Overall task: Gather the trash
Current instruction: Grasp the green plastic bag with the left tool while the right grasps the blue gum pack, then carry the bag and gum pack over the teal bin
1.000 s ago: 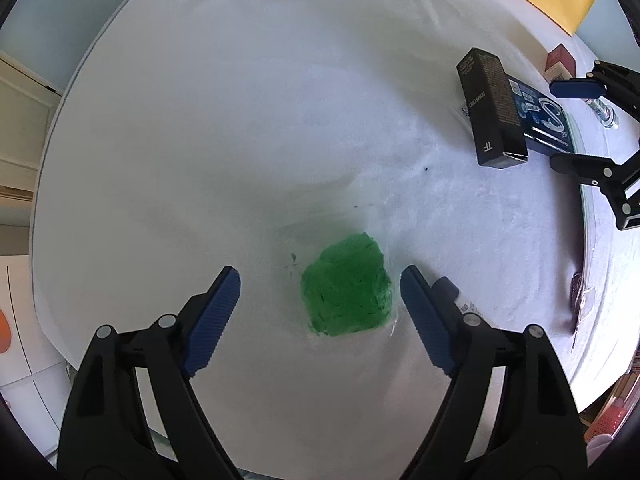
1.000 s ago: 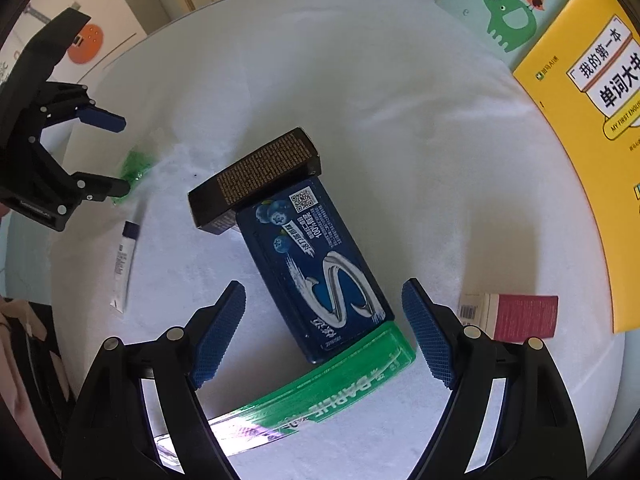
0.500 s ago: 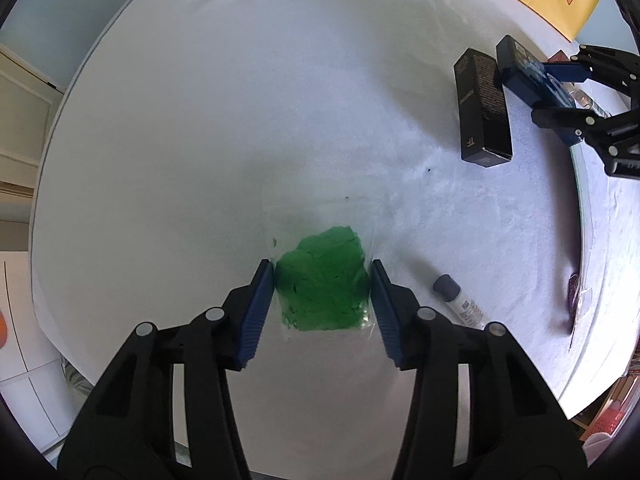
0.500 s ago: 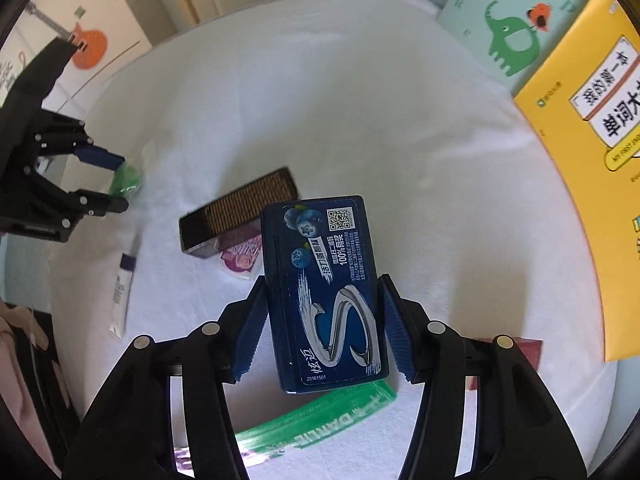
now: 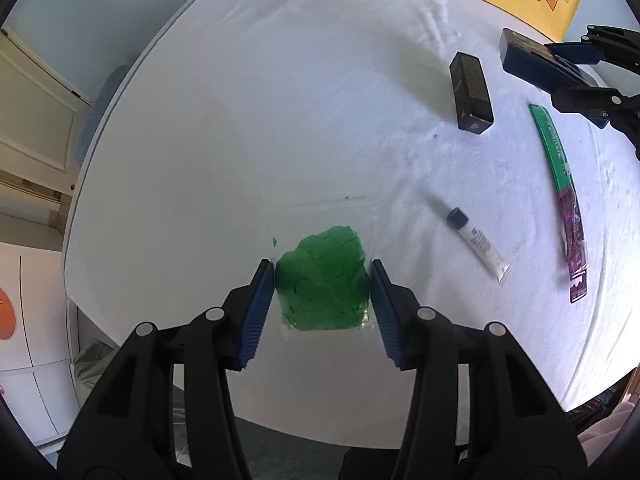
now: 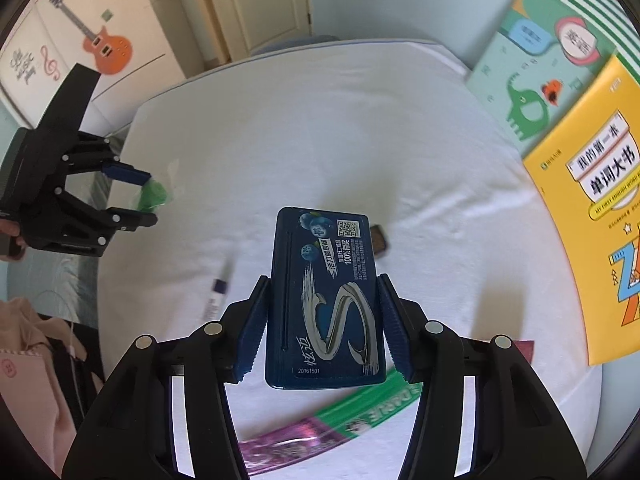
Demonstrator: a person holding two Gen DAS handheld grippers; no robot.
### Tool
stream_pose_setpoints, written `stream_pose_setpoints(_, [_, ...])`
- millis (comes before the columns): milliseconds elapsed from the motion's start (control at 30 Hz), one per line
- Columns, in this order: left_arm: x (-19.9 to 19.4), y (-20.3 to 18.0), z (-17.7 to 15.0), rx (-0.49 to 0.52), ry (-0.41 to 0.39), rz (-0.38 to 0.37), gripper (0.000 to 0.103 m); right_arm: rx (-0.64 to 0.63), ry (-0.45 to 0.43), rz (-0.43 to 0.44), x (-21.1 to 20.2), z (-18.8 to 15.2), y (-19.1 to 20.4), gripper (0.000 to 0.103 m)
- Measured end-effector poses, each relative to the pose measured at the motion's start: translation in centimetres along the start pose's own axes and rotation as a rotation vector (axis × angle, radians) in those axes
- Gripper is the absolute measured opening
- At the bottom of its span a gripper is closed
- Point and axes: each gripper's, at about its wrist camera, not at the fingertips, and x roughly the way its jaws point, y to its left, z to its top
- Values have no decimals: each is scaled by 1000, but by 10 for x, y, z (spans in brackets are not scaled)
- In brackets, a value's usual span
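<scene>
My left gripper (image 5: 322, 280) is shut on a clear bag of green stuff (image 5: 324, 280) and holds it above the white table (image 5: 280, 100). The bag also shows in the right wrist view (image 6: 152, 194), held in the left gripper (image 6: 138, 196). My right gripper (image 6: 324, 312) is shut on a dark blue gum box (image 6: 324, 300) and holds it well above the table. The box also shows at the far right of the left wrist view (image 5: 540, 64).
On the table lie a black box (image 5: 470, 92), a small white tube with a dark cap (image 5: 476, 242), a long green and purple wrapper (image 5: 560, 184) and a dark red box (image 6: 524, 350). Children's books (image 6: 576, 184) lie along the right edge.
Both grippers have closed, the left on the green bag and the right on the blue gum box. Both have lifted their loads off the table.
</scene>
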Motion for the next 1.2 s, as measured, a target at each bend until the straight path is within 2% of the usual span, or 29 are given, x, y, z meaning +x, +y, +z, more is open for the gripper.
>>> stream_pose_setpoints(267, [-21,41,-57,-89,-18,29,46,-128,21,59,8,15,78,54])
stream_pose_setpoints(433, [-32,74,-110,-198,-19,46,46,-231,33,112,21,35,132,54])
stream_pose_setpoints(733, [-37,132,-184,-392,-4,99,46,-442,50,225,48,76,241,54])
stream_pose_setpoints(1200, [-40,197,-300,-691,44,133,46,-713,97,372,94,123,395,54])
